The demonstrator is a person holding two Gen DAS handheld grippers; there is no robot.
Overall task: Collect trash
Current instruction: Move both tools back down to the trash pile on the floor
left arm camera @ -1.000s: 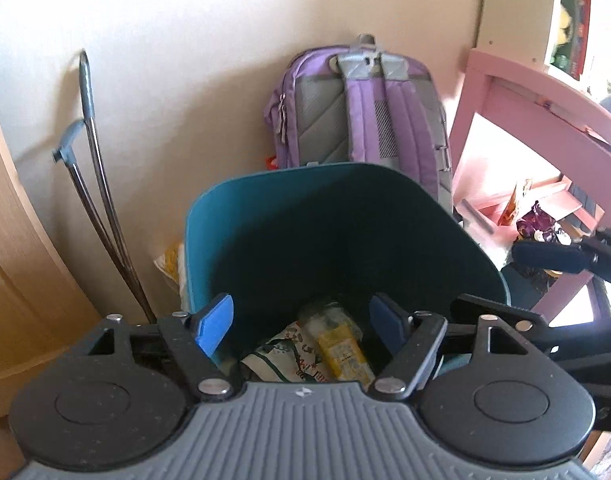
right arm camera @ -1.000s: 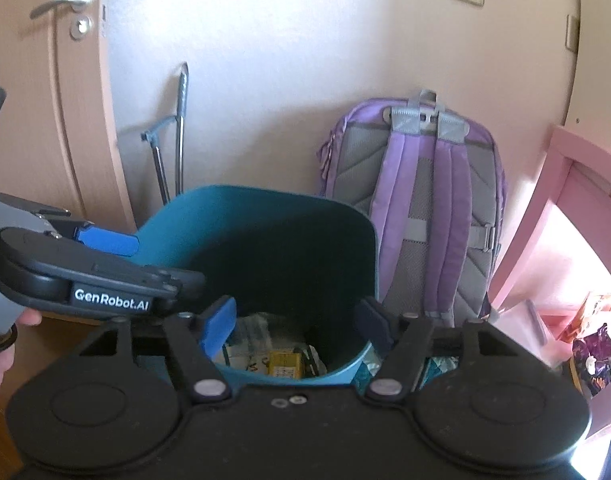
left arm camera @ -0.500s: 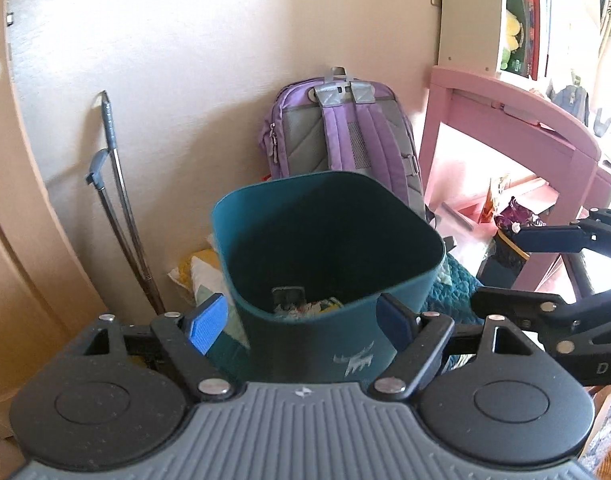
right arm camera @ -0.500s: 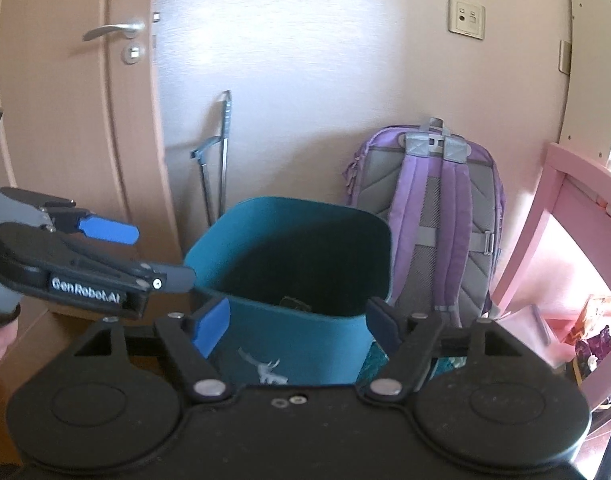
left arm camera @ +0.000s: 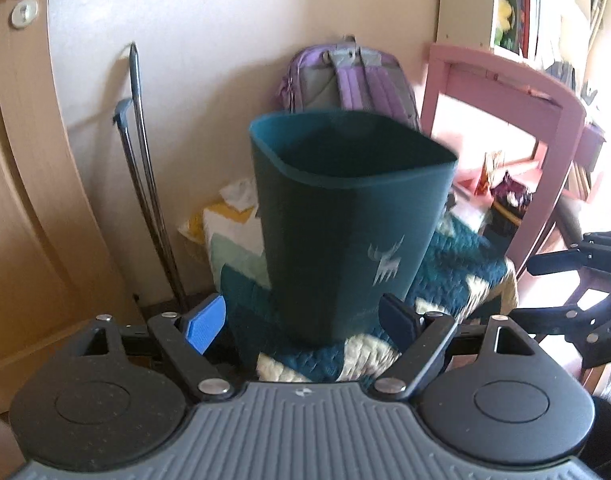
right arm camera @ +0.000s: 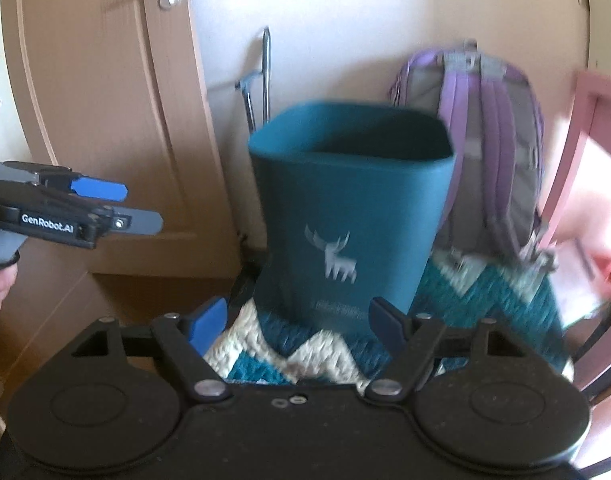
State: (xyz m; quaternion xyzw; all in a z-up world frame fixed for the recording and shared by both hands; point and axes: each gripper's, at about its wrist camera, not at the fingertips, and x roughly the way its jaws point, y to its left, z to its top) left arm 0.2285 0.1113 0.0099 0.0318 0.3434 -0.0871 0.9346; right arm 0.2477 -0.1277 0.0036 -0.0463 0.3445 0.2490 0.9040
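A teal bin [left arm camera: 345, 220] with a pale deer mark stands upright on a zigzag rug, ahead of both grippers. Its front wall [right arm camera: 345, 220] fills the middle of the right wrist view, and what lies inside is hidden from this low angle. My left gripper [left arm camera: 301, 320] hangs in front of the bin's base, jaws opening, nothing between them. My right gripper [right arm camera: 297, 320] is likewise in front of the base, jaws opening and empty. The left gripper [right arm camera: 125, 206] also shows at the left edge of the right wrist view, held by a hand. The right gripper [left arm camera: 545, 288] shows at the right edge.
A purple backpack [left arm camera: 345, 76] leans on the wall behind the bin. A pink desk [left arm camera: 505, 76] stands to the right, a wooden door [right arm camera: 105, 100] to the left. A metal cane [left arm camera: 139, 160] leans on the wall. The rug [right arm camera: 305, 356] lies under the bin.
Both grippers have drawn back from over the bin and sunk lower. The trash inside, seen a second ago, is now behind the bin's wall. The right jaws stand slightly wider.
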